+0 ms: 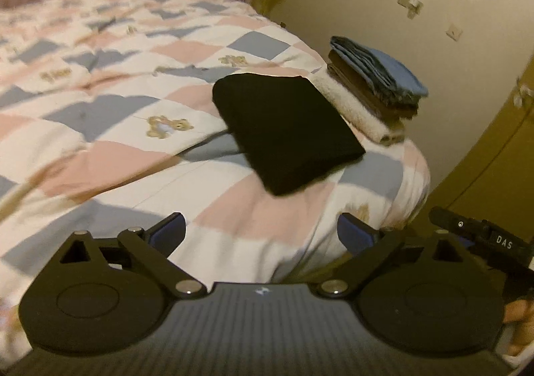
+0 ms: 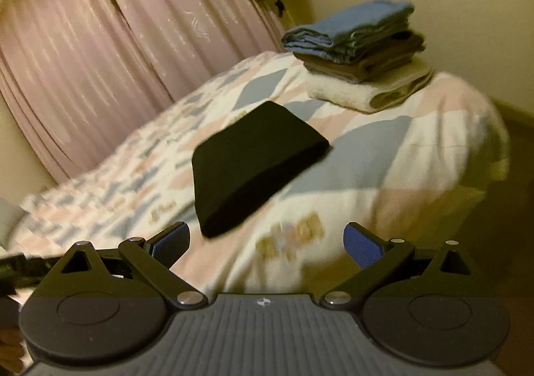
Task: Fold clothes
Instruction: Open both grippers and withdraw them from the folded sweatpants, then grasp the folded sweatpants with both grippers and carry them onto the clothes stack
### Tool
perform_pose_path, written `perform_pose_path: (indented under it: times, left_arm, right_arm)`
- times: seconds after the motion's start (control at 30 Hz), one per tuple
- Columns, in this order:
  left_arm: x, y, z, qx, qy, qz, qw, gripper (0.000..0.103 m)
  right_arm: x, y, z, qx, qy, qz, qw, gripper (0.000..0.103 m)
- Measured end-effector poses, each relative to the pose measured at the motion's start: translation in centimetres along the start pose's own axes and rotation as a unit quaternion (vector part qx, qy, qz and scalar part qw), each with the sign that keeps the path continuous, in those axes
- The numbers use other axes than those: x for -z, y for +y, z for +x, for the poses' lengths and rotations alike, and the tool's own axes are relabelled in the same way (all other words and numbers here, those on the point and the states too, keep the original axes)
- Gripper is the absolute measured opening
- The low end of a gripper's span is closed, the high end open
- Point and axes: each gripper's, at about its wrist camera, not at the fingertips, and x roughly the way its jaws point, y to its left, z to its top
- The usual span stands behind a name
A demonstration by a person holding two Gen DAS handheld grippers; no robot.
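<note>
Both my jaws stand wide apart and empty: left gripper (image 1: 260, 231), right gripper (image 2: 267, 241). Ahead of them, a black garment folded into a flat square (image 1: 287, 132) lies on the pink, blue and white checked quilt (image 1: 110, 129), near the bed's far corner. Just beside it stands a stack of folded blue, brown and cream textiles (image 1: 373, 82). Judgement: soft, light, limp cloth. Grip the thick folded edge so the layers stay together.

Dim, warm yellowish light; soft motion blur over the quilt (image 1: 100, 129); fisheye bending and dark corners at the edges.
</note>
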Motion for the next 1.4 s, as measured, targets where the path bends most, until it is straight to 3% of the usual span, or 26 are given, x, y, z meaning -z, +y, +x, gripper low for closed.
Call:
perform_pose_path:
  times: [0.2,0.4,0.53,0.67,0.73,0.8,0.87,1.03,1.1,1.17,1.23,1.27,1.33,1.4]
  left_arm:
    - [-5.3,2.9,9.8,0.058,0.021,-0.087,0.9943,0.098]
    - [-8.4,4.5,19.3,0.094,0.049,-0.122,0.9868,0.098]
    - [-9.9,5.4,24.6,0.117,0.078,-0.144,0.9795,0.098]
    - [-10.4,6.2,26.5,0.145,0.096,-0.178,0.9684,0.098]
    - [-10.6,6.6,27.2,0.165,0.099,-0.196,0.9615,0.098]
    - [-10.6,6.8,28.2,0.162,0.112,-0.2,0.9599,0.091]
    - [-10.8,7.1,29.0,0.159,0.124,-0.203,0.9584,0.078]
    - [-11.4,8.3,30.7,0.165,0.146,-0.231,0.9477,0.075]
    - [-11.8,8.4,31.6,0.163,0.154,-0.24,0.9446,0.071]
    - [-12.4,8.3,31.7,0.158,0.163,-0.229,0.9466,0.047]
    - [-13.0,8.1,31.4,0.155,0.172,-0.211,0.9496,0.035]
    - [-13.4,8.0,31.0,0.159,0.177,-0.206,0.9491,0.029]
    - [-14.3,7.4,30.3,0.161,0.188,-0.19,0.9501,0.024]
    - [-15.6,6.5,29.2,0.155,0.193,-0.159,0.9558,0.021]
  right_arm:
    - [-7.5,-4.3,8.9,-0.055,0.024,0.015,0.998,0.101]
    - [-13.5,-6.5,20.4,-0.065,0.066,-0.014,0.996,0.101]
    - [-15.0,-8.1,26.5,-0.058,0.126,0.0,0.99,0.101]
    - [-15.3,-8.8,29.6,-0.081,0.184,0.027,0.979,0.1]
    - [-15.4,-8.4,30.9,-0.084,0.209,0.029,0.974,0.094]
    - [-15.2,-8.2,32.4,-0.098,0.236,0.041,0.966,0.08]
    - [-14.8,-7.9,33.8,-0.097,0.263,0.05,0.959,0.08]
    - [-14.1,-7.7,35.2,-0.099,0.276,0.061,0.954,0.091]
    - [-13.7,-6.9,35.5,-0.097,0.279,0.046,0.954,0.089]
    - [-13.9,-6.3,35.4,-0.085,0.28,0.033,0.956,0.074]
    - [-14.3,-6.3,34.8,-0.089,0.286,0.048,0.953,0.054]
    - [-14.6,-6.1,34.3,-0.089,0.286,0.05,0.953,0.05]
    - [-15.4,-5.5,33.2,-0.088,0.286,0.055,0.953,0.04]
    - [-16.2,-4.0,32.1,-0.083,0.286,0.055,0.953,0.038]
